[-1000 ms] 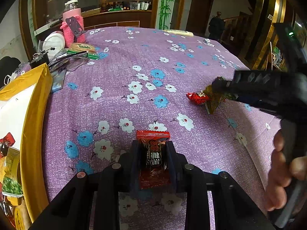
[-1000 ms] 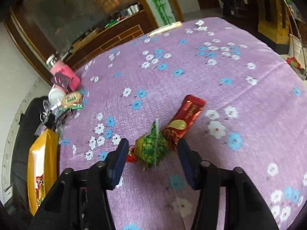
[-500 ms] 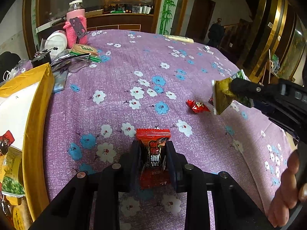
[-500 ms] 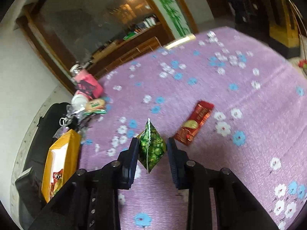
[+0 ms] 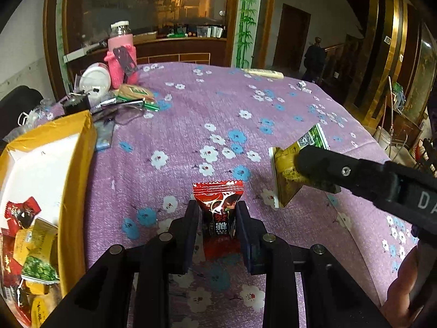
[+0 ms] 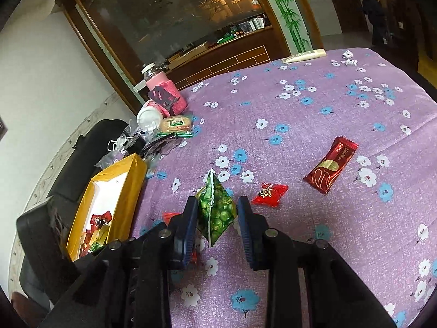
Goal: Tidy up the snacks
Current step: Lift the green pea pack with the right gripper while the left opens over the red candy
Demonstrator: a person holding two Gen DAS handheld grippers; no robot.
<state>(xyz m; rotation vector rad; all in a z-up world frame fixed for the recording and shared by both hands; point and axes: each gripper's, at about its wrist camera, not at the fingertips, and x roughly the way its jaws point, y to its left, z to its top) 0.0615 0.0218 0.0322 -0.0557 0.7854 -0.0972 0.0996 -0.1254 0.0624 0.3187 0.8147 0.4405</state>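
Observation:
My left gripper (image 5: 217, 210) is shut on a red candy packet (image 5: 218, 202), held upright above the purple floral tablecloth (image 5: 191, 125). My right gripper (image 6: 217, 205) is shut on a green pea snack packet (image 6: 218, 218), lifted off the cloth. In the left wrist view that packet (image 5: 289, 169) shows its gold back at the right, in the right gripper (image 5: 308, 164). A yellow box (image 5: 76, 164) with several snacks inside stands at the left; the right wrist view shows the box (image 6: 131, 186) at lower left. A small red candy (image 6: 270, 194) and a long red bar (image 6: 330, 166) lie on the cloth.
A pink-sleeved bottle (image 5: 120, 54), a white jar (image 5: 95, 79), a biscuit pack (image 5: 133, 93) and loose clutter crowd the table's far left corner. A black chair (image 6: 82, 158) stands beside the box. A person (image 5: 314, 54) stands far back by a doorway.
The right gripper's jaws shut on the green packet, lifted it off the cloth and carried it left, away from the two red snacks. The left gripper kept hold of the red candy.

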